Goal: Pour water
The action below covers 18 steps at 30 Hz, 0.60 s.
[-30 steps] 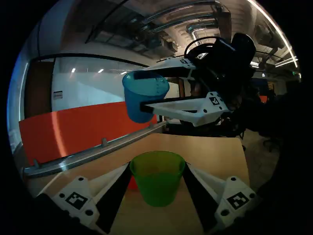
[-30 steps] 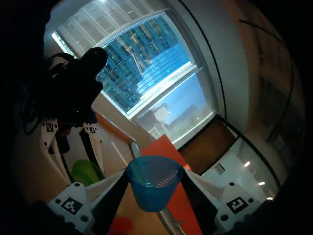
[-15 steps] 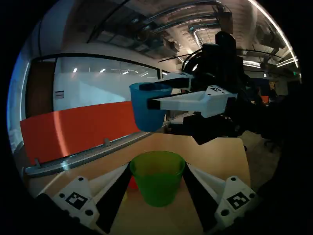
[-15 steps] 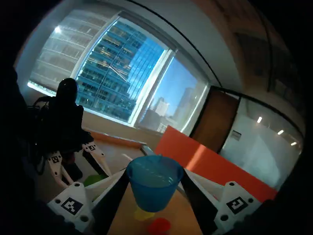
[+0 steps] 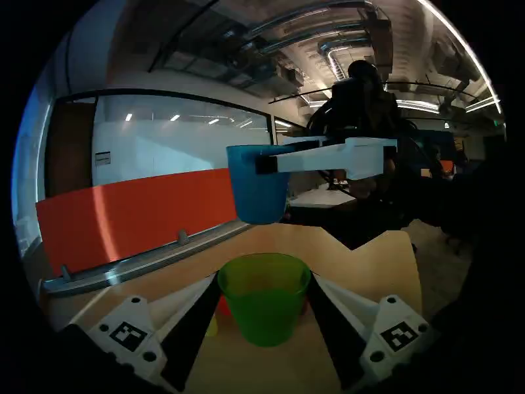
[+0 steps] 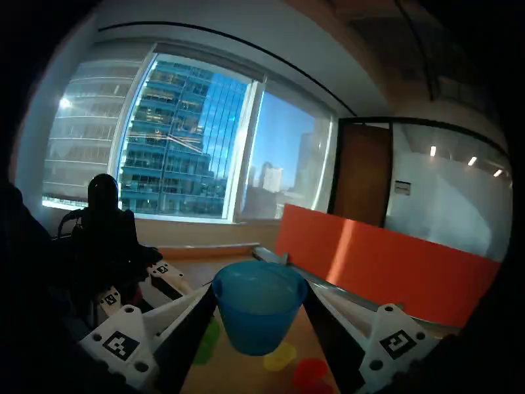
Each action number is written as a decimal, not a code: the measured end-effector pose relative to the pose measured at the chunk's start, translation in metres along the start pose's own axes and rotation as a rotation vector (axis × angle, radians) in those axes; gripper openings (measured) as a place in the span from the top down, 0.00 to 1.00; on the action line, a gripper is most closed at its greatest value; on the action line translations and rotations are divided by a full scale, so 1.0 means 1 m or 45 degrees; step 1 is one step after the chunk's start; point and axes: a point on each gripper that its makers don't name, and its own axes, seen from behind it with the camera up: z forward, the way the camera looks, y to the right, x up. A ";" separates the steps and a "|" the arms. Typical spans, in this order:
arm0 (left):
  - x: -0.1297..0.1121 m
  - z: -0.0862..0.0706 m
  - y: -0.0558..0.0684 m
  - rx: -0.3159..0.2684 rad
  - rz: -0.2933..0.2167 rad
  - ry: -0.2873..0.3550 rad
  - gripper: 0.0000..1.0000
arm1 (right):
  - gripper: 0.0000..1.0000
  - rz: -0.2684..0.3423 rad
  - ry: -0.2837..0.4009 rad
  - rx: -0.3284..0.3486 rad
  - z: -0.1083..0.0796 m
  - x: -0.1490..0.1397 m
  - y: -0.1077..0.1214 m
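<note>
A green translucent cup [image 5: 264, 302] stands upright between the fingers of my left gripper [image 5: 264, 282], which is shut on it just above the wooden table [image 5: 367, 256]. Its lower part looks darker, as if holding liquid. Above and beyond it hangs a blue cup [image 5: 257, 185], upright and level, held from the right by my right gripper [image 5: 266, 163]. In the right gripper view the blue cup [image 6: 258, 315] sits between my right gripper's [image 6: 258, 289] fingers. My left gripper [image 6: 141, 279] shows small at the far left, below a dark hand.
Yellow [image 6: 280, 358], red [image 6: 308, 371] and green [image 6: 209, 336] discs lie on the table under the blue cup. An orange wall panel [image 5: 131, 217] with a metal rail [image 5: 151, 253] borders the table's far side. Large windows [image 6: 184, 157] stand behind the left gripper.
The right gripper has turned the blue cup from a steep tilt back to upright and shifted it slightly right. The green cup and left gripper have stayed in place.
</note>
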 end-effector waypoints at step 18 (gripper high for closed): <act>-0.021 -0.007 -0.024 0.054 -0.017 -0.064 0.12 | 0.08 0.039 -0.050 -0.012 -0.013 -0.037 -0.001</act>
